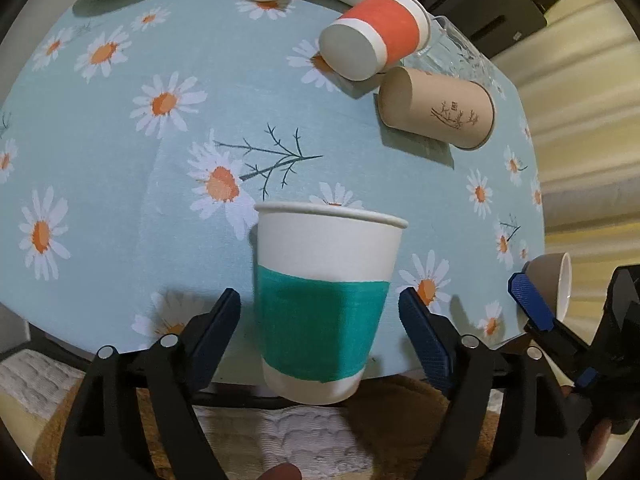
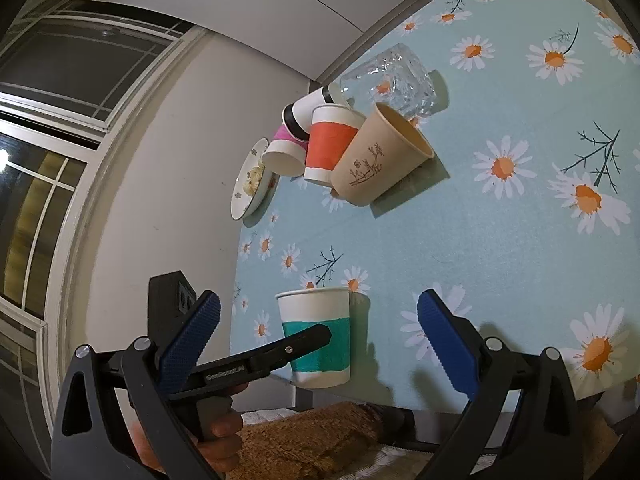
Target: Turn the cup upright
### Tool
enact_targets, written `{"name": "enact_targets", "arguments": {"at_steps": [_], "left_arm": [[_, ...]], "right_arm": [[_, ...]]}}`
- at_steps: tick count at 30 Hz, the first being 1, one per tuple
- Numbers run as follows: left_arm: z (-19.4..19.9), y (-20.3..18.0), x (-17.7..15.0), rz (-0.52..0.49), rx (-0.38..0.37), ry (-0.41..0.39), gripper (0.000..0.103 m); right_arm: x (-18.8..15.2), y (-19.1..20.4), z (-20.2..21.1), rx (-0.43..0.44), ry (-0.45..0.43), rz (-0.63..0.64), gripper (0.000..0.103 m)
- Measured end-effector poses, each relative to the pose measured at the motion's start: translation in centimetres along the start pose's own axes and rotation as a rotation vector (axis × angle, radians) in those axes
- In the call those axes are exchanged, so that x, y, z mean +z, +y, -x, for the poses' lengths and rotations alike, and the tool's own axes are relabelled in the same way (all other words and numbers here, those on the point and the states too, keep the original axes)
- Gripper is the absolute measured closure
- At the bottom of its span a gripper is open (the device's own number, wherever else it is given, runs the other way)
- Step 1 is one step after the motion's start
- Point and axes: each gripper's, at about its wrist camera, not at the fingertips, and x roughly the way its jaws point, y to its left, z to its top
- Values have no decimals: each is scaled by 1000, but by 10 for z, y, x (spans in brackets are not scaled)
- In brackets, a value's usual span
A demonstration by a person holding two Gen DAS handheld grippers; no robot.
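A white paper cup with a green band (image 1: 326, 300) stands upright, mouth up, at the near edge of the daisy tablecloth (image 1: 120, 152). My left gripper (image 1: 320, 332) is open, its fingers on either side of the cup with gaps to both. The cup also shows in the right wrist view (image 2: 318, 338). My right gripper (image 2: 320, 336) is open and rolled sideways, holding nothing. It also shows in the left wrist view (image 1: 560, 300), where a small grey cup (image 1: 554, 280) lies on its side by its blue finger.
Further back lie a red-banded cup (image 1: 376, 36), a tan printed cup (image 1: 438, 108), a clear glass (image 1: 452, 52), a pink-banded cup (image 2: 286, 152) and a black-banded cup (image 2: 306, 114), all on their sides. A plate with food (image 2: 250, 178) sits at the far corner.
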Motion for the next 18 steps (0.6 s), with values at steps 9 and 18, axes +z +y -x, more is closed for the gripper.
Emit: {"name": "enact_targets", "arguments": {"at_steps": [9,18], "left_arm": [[3,-3,0,-40,38,14,23],[9,-5,-4,-55,14,11,23]], "right_arm": [[0,0,-6,-9,18,-3,5],[-3,-3,-10,-26,23,-3,5]]}}
